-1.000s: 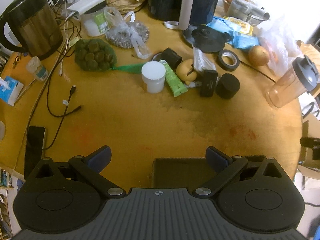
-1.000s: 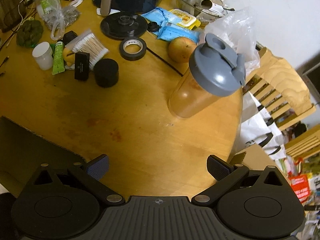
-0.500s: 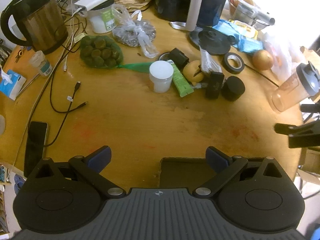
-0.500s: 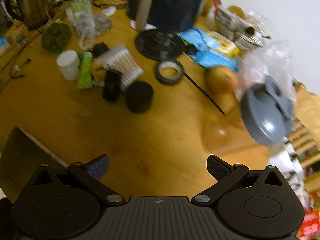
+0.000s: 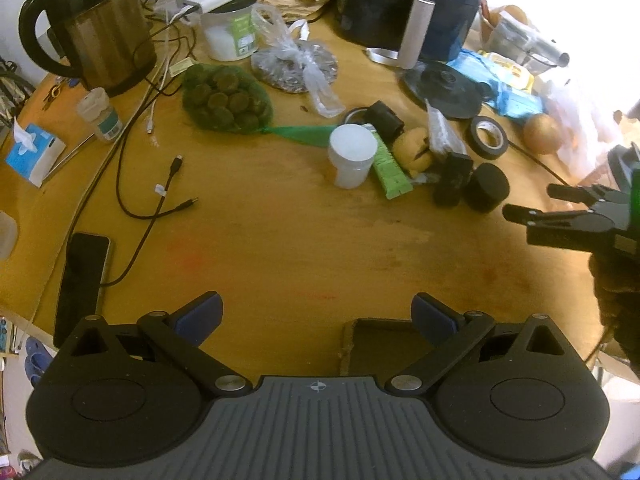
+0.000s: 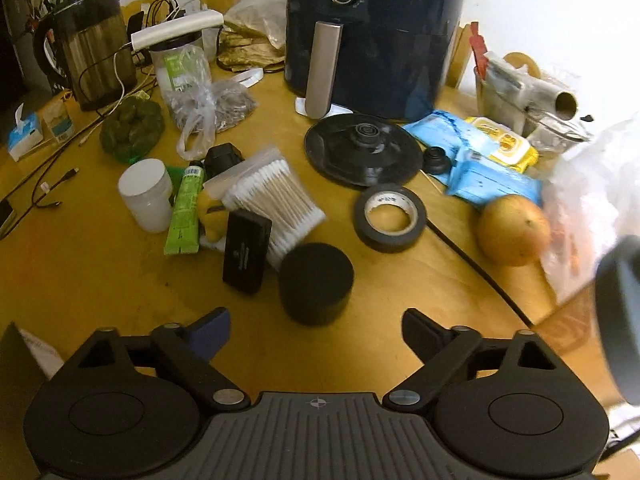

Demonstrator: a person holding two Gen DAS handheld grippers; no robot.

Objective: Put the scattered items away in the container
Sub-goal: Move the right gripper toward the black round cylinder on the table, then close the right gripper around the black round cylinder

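Note:
A black cylinder point(image 6: 316, 288) stands just ahead of my right gripper point(image 6: 316, 326), in line with the gap. The jaws are closing and the pads do not touch it. Behind it lie a flat black case point(image 6: 245, 256), a pack of cotton swabs point(image 6: 276, 200), a green tube point(image 6: 184, 216), a white jar point(image 6: 146, 194) and a black tape roll point(image 6: 390, 216). My left gripper point(image 5: 316, 312) hangs open and empty over bare table, beside a corner of the dark cardboard container point(image 5: 380, 344). In the left wrist view the right gripper point(image 5: 530, 200) shows at the right, near the cylinder point(image 5: 486, 187).
At the back stand a kettle point(image 5: 100, 28) and a dark air fryer point(image 6: 372, 28). A phone point(image 5: 80, 280) and cables point(image 5: 160, 200) lie at the left. An orange fruit point(image 6: 514, 232), a black cord point(image 6: 480, 272) and a shaker's grey lid point(image 6: 620, 320) are on the right.
My right gripper came down and swung left until the black cylinder sat just ahead of it, and its jaws narrowed. It came into the left wrist view from the right. The left gripper stayed open.

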